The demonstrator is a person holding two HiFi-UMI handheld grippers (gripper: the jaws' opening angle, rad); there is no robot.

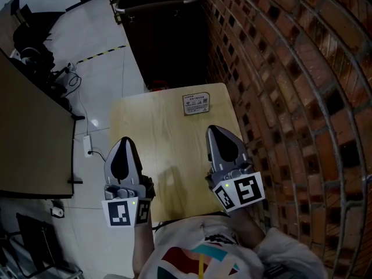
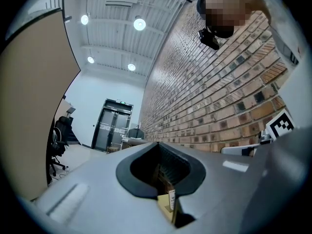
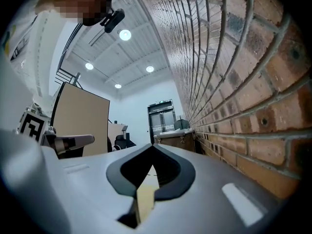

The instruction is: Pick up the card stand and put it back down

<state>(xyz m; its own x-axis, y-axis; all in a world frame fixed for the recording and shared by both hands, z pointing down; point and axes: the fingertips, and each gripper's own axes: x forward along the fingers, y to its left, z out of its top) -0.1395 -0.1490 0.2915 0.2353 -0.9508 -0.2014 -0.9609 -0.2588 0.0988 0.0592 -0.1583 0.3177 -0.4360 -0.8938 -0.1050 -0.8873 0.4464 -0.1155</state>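
Note:
The card stand, a small clear holder with a printed white card, stands at the far edge of the light wooden table. My left gripper hovers over the near left part of the table, jaws shut and holding nothing. My right gripper hovers over the near right part, also shut and holding nothing. Both are well short of the stand. In the left gripper view the jaws meet at the tip, and the card stand shows small through the gap below them. In the right gripper view the jaws meet too, with only the table under them.
A brick wall runs close along the table's right side. A dark cabinet stands just beyond the table. A brown partition is at the left, with cables and a power strip on the pale floor between.

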